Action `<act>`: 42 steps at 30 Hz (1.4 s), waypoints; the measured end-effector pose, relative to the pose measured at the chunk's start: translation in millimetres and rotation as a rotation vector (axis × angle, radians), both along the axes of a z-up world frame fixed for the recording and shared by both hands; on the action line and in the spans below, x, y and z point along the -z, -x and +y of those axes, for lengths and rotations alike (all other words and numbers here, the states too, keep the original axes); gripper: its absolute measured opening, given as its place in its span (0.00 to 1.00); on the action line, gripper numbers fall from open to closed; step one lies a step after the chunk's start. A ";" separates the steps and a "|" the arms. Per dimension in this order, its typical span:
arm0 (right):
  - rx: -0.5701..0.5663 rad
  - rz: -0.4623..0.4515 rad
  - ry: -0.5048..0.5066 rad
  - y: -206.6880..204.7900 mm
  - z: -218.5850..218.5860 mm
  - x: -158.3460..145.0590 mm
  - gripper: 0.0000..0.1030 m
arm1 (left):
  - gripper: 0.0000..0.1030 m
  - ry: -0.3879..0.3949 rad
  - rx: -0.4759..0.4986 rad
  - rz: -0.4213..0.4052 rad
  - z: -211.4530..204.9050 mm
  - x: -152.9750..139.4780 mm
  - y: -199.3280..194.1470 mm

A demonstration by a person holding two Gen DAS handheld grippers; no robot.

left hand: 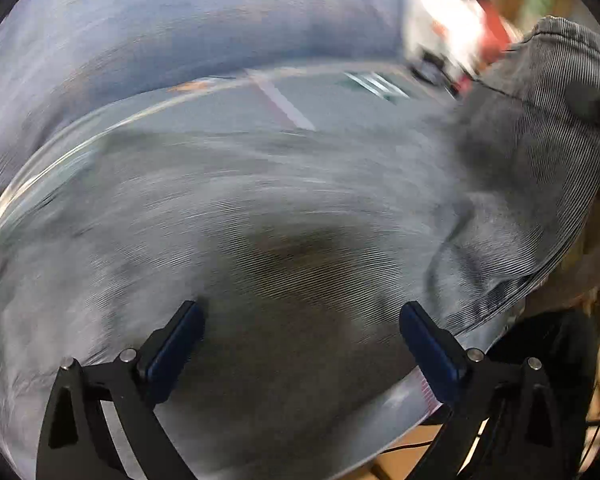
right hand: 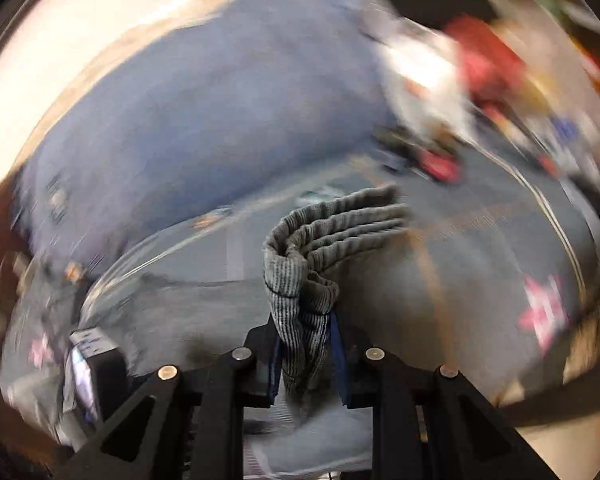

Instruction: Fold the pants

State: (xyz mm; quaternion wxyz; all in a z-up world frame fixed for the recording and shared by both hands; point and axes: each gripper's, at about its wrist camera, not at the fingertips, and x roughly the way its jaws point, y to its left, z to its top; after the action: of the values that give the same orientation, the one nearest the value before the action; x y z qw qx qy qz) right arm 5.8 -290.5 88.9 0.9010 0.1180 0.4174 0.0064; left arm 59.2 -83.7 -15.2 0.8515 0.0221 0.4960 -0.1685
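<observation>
The grey corduroy pants (left hand: 284, 216) lie spread over a grey table mat (left hand: 228, 108), blurred by motion. My left gripper (left hand: 300, 320) is open just above the cloth, its blue-padded fingers (left hand: 180, 344) wide apart and empty. At the upper right of the left wrist view a hemmed part of the pants (left hand: 548, 92) is lifted up. In the right wrist view my right gripper (right hand: 304, 344) is shut on a bunched, layered fold of the pants (right hand: 300, 272), held above the mat (right hand: 480, 248).
A large blue-grey fabric surface (right hand: 220, 112) rises behind the mat. White and red clutter (right hand: 460, 64) sits at the far right. A small dark device with a screen (right hand: 96, 368) is at the left. The mat's front edge (left hand: 412, 396) ends over a wooden surface.
</observation>
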 end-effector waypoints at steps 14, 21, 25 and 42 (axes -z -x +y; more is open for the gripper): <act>-0.456 0.176 -0.174 -7.1 150.0 111.3 0.54 | 0.96 0.098 -0.407 -0.101 162.5 -41.9 48.9; -0.268 0.085 -0.446 -11.1 56.4 77.5 0.61 | 0.96 0.050 -0.184 -0.201 75.6 -62.4 46.8; -0.200 0.229 -0.500 -32.0 37.3 107.2 0.61 | 0.96 -0.219 -0.132 -0.015 42.2 8.6 25.9; -0.152 0.275 -0.471 -134.4 26.3 131.9 0.52 | 0.98 -0.143 -0.153 -0.022 54.7 21.6 20.1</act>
State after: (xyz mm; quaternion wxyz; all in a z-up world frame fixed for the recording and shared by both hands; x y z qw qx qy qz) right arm 140.1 -264.2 -43.0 0.7805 0.2924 0.5305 0.1546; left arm 39.2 -29.1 -36.7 0.8635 0.0469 0.4976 -0.0668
